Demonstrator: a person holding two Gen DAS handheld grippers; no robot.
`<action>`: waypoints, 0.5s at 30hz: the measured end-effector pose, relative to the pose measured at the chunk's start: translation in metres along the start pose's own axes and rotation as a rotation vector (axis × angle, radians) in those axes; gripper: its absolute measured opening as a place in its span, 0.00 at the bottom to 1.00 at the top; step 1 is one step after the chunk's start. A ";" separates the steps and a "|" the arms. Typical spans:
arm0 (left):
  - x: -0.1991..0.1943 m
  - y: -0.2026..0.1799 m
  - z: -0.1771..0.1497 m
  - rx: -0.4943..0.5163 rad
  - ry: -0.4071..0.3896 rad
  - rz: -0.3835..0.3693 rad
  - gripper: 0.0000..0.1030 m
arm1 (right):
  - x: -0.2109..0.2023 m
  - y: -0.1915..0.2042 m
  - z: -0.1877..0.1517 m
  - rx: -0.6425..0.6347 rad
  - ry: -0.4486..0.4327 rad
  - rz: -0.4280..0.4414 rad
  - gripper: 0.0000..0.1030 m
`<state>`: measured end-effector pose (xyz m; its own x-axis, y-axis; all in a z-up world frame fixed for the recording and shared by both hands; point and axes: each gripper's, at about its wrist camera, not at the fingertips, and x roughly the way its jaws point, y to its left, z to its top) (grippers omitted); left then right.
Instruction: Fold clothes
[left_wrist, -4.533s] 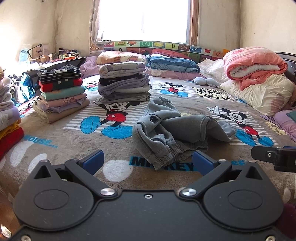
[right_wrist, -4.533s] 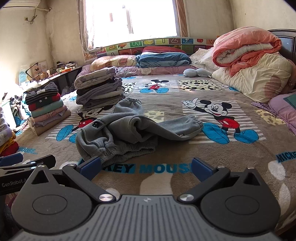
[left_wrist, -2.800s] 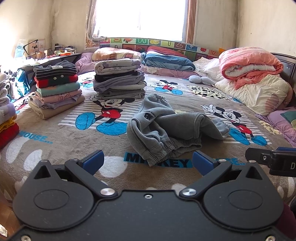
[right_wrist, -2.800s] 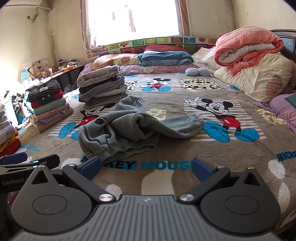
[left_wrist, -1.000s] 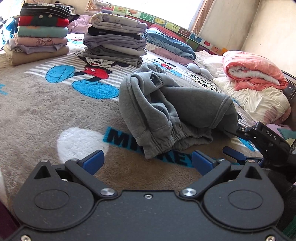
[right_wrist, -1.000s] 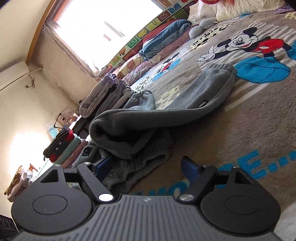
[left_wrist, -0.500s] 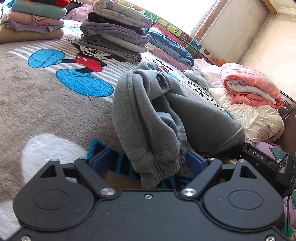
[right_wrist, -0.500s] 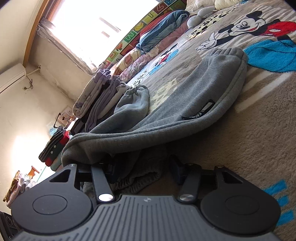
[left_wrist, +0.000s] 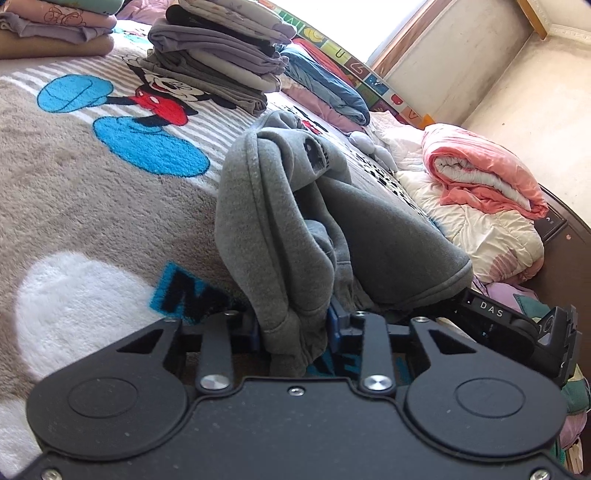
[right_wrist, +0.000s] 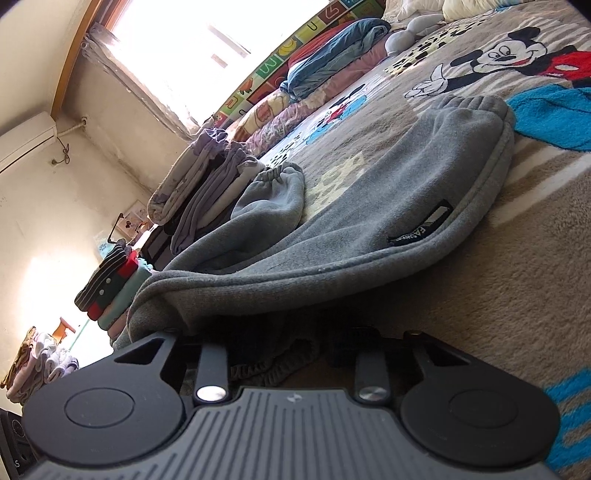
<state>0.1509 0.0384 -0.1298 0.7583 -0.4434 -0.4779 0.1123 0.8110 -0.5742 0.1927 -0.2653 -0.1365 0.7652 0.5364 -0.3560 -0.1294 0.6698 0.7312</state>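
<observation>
Since half a second ago both grippers have pushed further into the garment and their jaws have narrowed. In the left wrist view, a folded clothes stack (left_wrist: 218, 59) sits on the Mickey Mouse blanket (left_wrist: 92, 192) at upper left, with the edge of a second stack (left_wrist: 55, 29) at the far left. The grey sweatpants (left_wrist: 295, 221) lie crumpled in the middle of the bed, near its front edge, and the left gripper (left_wrist: 293, 328) has its jaws closed on a hanging fold of them, the cloth bunched between the blue pads. To the right the right gripper (left_wrist: 517, 332) shows from the side, its front tucked under the sweatpants, and beyond it a rolled pink quilt (left_wrist: 484, 173) rests on a cream one by the wall; this view alone shows those. The right wrist view alone shows the window (right_wrist: 207, 40) and an air conditioner (right_wrist: 26, 140) at upper left, the striped stack (right_wrist: 110, 284) from the side, and one trouser leg running away to its cuff (right_wrist: 476, 110) with a small dark label (right_wrist: 421, 229) on the seam. Here the right gripper (right_wrist: 288, 350) lies low on the blanket with its jaws drawn close, buried in shadow under the sweatpants with elastic-edged cloth between them; whether they actually pinch it I cannot tell.
</observation>
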 end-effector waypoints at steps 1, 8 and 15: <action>-0.001 -0.001 -0.001 -0.004 0.005 -0.010 0.24 | -0.001 0.000 0.000 0.002 -0.002 0.003 0.27; -0.014 -0.016 -0.013 -0.015 0.030 -0.090 0.17 | -0.021 -0.001 -0.003 0.034 -0.011 0.019 0.22; -0.029 -0.035 -0.027 -0.035 0.067 -0.194 0.16 | -0.074 -0.004 -0.022 0.139 -0.038 0.031 0.21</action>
<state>0.1078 0.0125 -0.1142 0.6803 -0.6154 -0.3981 0.2292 0.6945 -0.6820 0.1229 -0.2964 -0.1262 0.7859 0.5343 -0.3113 -0.0669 0.5740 0.8161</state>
